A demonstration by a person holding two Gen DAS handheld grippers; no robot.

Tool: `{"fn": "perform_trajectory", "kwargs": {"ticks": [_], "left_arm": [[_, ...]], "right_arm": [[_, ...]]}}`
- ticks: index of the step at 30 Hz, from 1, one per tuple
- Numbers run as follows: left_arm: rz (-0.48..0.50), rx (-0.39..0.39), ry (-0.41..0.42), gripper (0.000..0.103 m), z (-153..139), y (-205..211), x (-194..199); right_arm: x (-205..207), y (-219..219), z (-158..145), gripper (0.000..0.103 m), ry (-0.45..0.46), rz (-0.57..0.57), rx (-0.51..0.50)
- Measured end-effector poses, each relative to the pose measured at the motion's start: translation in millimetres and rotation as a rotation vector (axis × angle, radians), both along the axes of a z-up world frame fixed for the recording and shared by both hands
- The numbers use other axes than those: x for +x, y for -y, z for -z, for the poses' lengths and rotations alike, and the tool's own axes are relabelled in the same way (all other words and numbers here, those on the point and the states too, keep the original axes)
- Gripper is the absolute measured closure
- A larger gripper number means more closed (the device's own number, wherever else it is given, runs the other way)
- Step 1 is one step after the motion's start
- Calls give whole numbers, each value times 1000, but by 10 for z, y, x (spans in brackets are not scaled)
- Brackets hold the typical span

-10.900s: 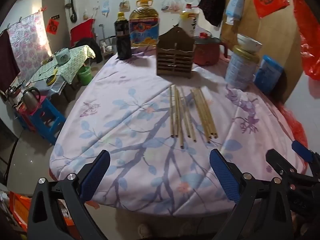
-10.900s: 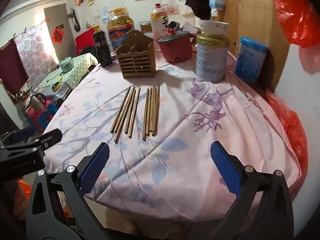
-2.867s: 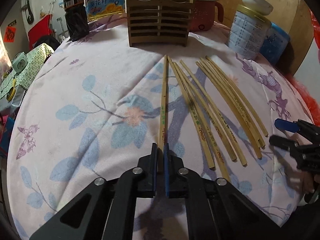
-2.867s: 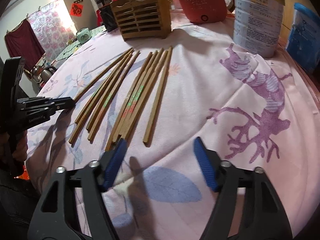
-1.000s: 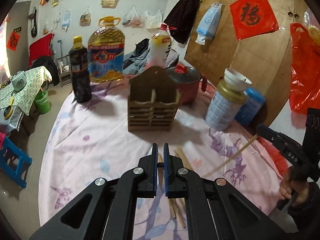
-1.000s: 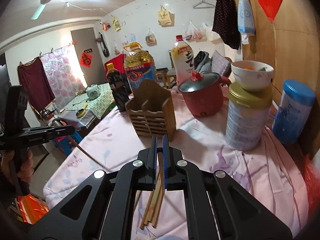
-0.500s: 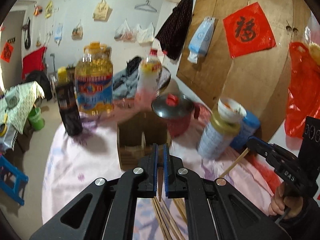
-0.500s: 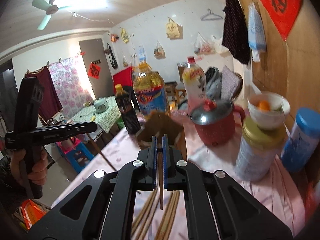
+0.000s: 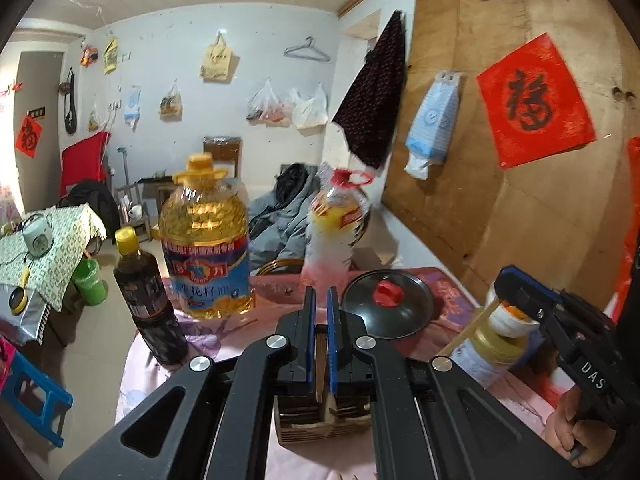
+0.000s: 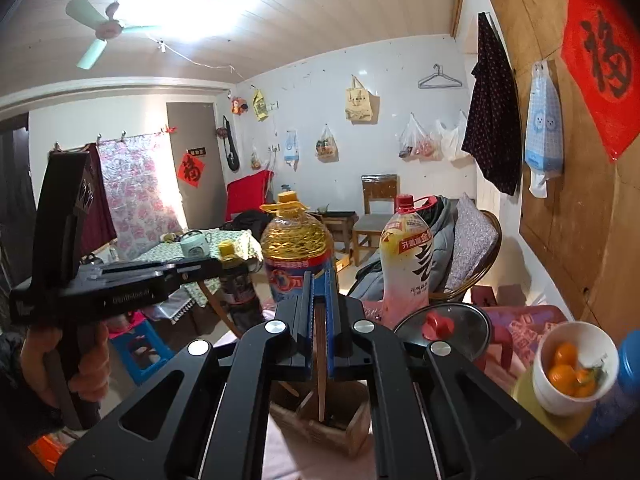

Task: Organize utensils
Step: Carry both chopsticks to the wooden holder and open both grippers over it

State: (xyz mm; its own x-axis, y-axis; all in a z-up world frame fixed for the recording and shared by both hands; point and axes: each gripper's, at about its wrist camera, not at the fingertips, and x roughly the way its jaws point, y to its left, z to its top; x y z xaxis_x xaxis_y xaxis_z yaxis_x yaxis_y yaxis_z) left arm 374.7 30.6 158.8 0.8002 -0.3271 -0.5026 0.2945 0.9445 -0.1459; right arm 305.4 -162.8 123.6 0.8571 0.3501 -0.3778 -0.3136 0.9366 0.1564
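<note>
My left gripper (image 9: 321, 300) is shut on one bamboo chopstick (image 9: 320, 360), which hangs down between the blue pads. Its lower end is right over the brown slatted wooden holder (image 9: 304, 428). My right gripper (image 10: 319, 284) is shut on another chopstick (image 10: 320, 372), whose tip points down into the top of the holder (image 10: 344, 428). I cannot tell whether either tip is inside. Each view shows the other gripper off to the side, held by a hand, with its chopstick slanting down toward the holder.
Behind the holder stand a dark sauce bottle (image 9: 148, 304), a big oil bottle (image 9: 204, 248), a pink-white bottle (image 9: 330, 232) and a red pot with a glass lid (image 9: 386, 304). On the right, a bowl of oranges (image 10: 572, 364) sits on a tin beside a blue canister (image 10: 628, 372).
Both grippers rose and moved forward with their chopsticks. The holder went from well ahead to right under the jaws, and the chopsticks left on the cloth dropped out of view.
</note>
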Motion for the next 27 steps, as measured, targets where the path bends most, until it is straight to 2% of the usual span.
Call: {"fn": "perform_trajectory", "kwargs": {"ticks": [2,4,5,6,7,8,12,17,21,24,27], "left_arm": [[-5,-11,-48,97,213,-6,106],[-21,-9,-104,96,438,-9,130],[-26,-8,-115,88,506,-20,106],[-29,-11,-122,71,568,-44,63],[-41,-16,-123,62,612,-77,6],[-56,-21,-121,54,640,-111,-44],[-80,-23,-154,51,770,-239,-252],[-115,-33,-214,48,998,-372,-634],[-136,-27,-261,43,1212,-412,-987],[-133,0,-299,42,1388,-407,-1241],[-121,12,-336,39,1557,-369,-1489]], "right_arm": [[105,-33,166,97,-43,7,-16],[109,18,303,91,-99,14,14],[69,66,343,84,-110,15,36],[6,112,369,79,-113,24,49],[-79,148,389,71,-110,42,43],[-151,174,402,70,-110,54,34],[-453,319,540,66,-142,96,30],[-773,492,672,46,-184,167,54],[-1072,595,768,24,-220,228,74],[-1263,633,840,20,-245,231,99],[-1414,612,955,15,-283,234,78]]}}
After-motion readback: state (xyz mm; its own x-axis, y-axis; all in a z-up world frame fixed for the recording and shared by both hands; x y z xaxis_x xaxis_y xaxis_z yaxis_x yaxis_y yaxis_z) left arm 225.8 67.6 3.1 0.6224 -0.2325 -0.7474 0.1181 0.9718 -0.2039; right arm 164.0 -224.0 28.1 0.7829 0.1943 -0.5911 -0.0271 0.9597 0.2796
